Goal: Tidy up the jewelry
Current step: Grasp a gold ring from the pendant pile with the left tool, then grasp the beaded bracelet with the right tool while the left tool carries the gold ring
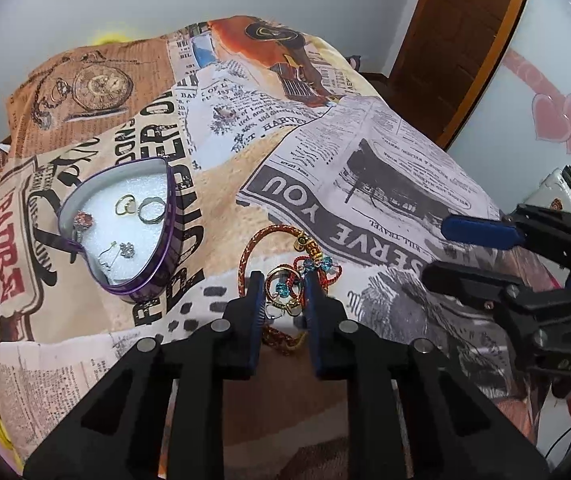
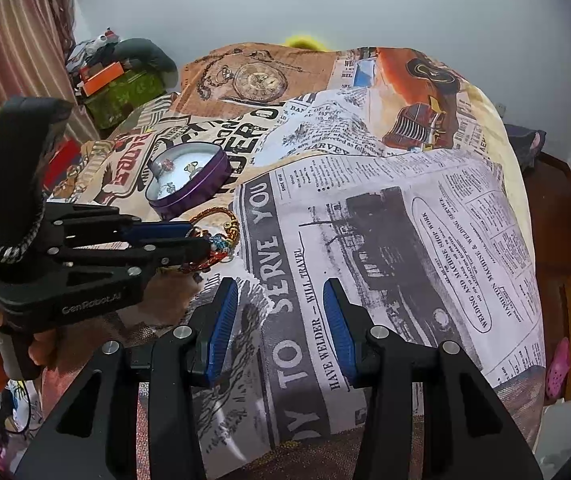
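Left claw [image 1: 283,286] parted around a jewelry pile [image 1: 285,288] with red-gold cord bracelet [image 1: 257,240], lower centre of frame, not clamped. Right claw [image 2: 281,312] spread wide over bare newsprint bedspread [image 2: 385,216], holding nothing. Purple heart tin [image 1: 165,248] with rings, left of centre

Left gripper [image 1: 284,284] jaws parted around jewelry pile [image 1: 285,280], red cord bracelet [image 1: 269,236] at 12 o'clock, heart tin [image 1: 165,272] at 10 o'clock, right gripper [image 1: 451,250] at 3 o'clock.
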The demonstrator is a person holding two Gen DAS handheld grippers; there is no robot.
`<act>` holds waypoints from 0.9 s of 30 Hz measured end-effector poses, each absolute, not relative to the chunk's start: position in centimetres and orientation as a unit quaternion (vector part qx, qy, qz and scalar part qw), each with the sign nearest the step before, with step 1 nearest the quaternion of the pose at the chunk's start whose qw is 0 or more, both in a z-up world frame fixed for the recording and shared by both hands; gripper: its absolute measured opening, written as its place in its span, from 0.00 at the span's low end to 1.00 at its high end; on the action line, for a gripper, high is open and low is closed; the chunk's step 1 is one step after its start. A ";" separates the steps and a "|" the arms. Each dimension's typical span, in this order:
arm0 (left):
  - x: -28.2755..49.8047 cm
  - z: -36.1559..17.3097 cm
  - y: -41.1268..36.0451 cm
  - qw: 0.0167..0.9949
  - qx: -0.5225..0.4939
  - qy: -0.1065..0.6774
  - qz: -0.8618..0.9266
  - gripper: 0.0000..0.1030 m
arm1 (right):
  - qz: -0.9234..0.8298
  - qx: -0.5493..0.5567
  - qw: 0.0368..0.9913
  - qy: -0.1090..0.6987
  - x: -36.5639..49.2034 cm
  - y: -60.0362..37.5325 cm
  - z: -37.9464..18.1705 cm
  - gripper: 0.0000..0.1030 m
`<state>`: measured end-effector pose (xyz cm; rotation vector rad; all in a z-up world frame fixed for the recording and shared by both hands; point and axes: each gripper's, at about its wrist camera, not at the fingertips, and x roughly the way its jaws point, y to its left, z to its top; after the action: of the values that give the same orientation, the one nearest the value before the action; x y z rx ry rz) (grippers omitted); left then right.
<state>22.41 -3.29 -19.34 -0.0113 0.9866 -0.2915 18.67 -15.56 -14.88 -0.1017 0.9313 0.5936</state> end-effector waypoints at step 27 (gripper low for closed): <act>18.1 -18.3 2.7 0.888 -0.040 0.441 -0.123 0.18 | 0.351 -0.145 0.816 0.437 19.9 -7.3 -15.8 0.32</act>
<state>18.14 2.65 -18.33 -0.0837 0.9160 -0.2556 19.89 -7.34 -15.75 -0.3083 0.9321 0.7478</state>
